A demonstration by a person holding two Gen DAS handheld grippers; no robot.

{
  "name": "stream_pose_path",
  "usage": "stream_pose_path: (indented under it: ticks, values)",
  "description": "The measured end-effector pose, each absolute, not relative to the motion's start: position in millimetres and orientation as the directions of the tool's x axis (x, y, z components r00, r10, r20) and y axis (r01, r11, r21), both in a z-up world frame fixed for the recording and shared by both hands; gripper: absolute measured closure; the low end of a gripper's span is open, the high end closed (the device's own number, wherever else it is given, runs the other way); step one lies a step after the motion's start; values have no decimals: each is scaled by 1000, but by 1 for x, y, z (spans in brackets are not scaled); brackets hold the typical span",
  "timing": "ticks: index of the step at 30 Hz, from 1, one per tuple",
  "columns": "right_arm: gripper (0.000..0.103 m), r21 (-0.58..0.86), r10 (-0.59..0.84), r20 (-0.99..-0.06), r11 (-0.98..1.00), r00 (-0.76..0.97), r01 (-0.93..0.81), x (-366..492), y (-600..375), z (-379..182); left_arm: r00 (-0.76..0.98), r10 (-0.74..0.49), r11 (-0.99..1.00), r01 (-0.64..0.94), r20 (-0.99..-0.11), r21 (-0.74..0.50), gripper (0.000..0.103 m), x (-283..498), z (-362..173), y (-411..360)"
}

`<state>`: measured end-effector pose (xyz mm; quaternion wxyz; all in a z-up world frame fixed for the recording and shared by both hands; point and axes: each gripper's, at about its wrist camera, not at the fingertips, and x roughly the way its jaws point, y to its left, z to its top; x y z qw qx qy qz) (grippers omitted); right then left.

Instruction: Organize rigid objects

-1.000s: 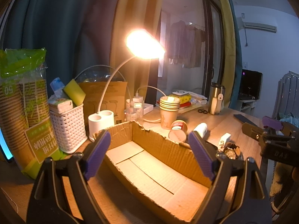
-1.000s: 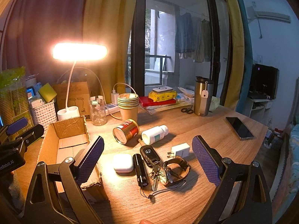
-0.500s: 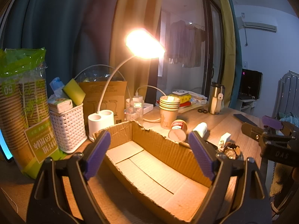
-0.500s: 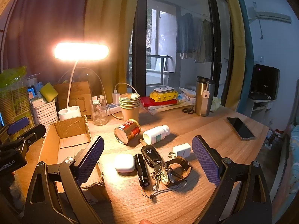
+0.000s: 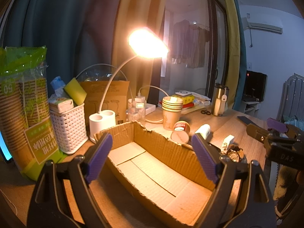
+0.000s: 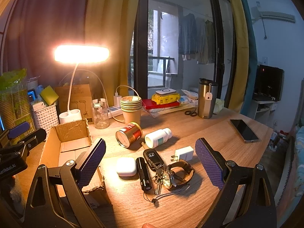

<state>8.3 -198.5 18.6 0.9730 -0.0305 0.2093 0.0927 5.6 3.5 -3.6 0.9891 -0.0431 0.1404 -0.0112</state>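
You are at the start of the job: nothing is in the cardboard box (image 6: 62, 152) yet, and the loose things lie grouped on the table (image 6: 209, 133) just to its right. Your right tongs (image 6: 150, 157) hang above that group with both arms spread wide and nothing between them. Below sit the white earbud case (image 6: 126, 166), the black torch (image 6: 143, 173), the car key (image 6: 153, 156) with its bunch, the watch (image 6: 177, 172) and the white charger (image 6: 184, 153); the tipped can (image 6: 129, 137) and the pill bottle (image 6: 158, 137) lie a little farther off. I judge the next move is to drop onto one piece, likely the earbud case nearest the box, and close on it squarely, since the pieces touch or nearly touch. Your left tongs (image 5: 152, 155) are also wide apart and hold nothing, poised over the box's open top, pointing along its length, low near the table
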Motion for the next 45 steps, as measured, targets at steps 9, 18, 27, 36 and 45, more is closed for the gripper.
stream_pose_path:
  ticks: [9,18,27,36,45]
  values:
    - [6,6,160,-424,985,891,-174,16,-213,17,931,-25,996,-10,-365,-92,17,8,-10,-8]
    - [6,46,142,-483,989,864,-137,27,-235,-3,803,25,989,-107,-595,-102,17,30,-43,-9]
    - [6,64,135,-484,991,864,-119,27,-247,-5,678,-4,988,-110,-735,-106,63,55,-74,-4]
    - [6,71,144,-496,990,856,-126,30,-247,-8,616,-12,989,-107,-787,-99,86,81,-84,6]
    - [6,77,150,-505,989,850,-129,31,-247,-11,618,1,991,-108,-787,-83,92,115,-80,18]
